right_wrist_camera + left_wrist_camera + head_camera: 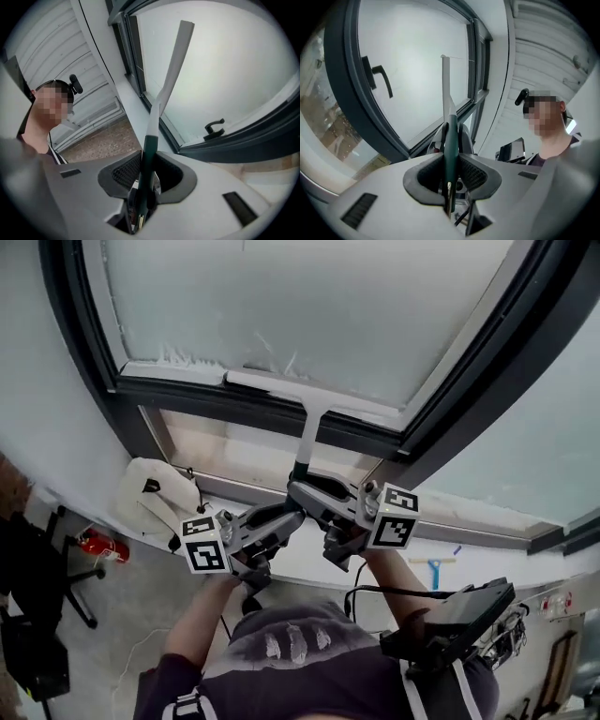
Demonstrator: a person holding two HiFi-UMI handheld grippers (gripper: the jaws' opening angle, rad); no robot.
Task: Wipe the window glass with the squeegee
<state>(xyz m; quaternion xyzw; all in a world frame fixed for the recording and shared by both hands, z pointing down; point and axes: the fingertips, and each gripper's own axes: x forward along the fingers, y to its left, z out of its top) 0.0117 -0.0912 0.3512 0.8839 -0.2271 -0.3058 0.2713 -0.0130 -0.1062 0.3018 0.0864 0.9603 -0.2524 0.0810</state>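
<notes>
A white squeegee (pixel 309 423) with a dark green grip has its blade (pixel 281 385) lying across the bottom of the frosted window glass (pixel 309 306), just above the dark frame. Both grippers hold the handle from below. My left gripper (pixel 292 512) is shut on the green grip (pixel 451 154), and the white shaft (pixel 446 89) runs up toward the pane. My right gripper (pixel 302 486) is also shut on the same grip (pixel 149 164), with the blade (pixel 177 51) seen edge-on against the glass.
A dark window frame (pixel 234 409) and a pale sill (pixel 234 456) lie under the blade. A window handle (pixel 379 77) sits on the sash. A white object (pixel 155 498) rests at the left, a red extinguisher (pixel 98 545) on the floor, a person (pixel 543 122) behind.
</notes>
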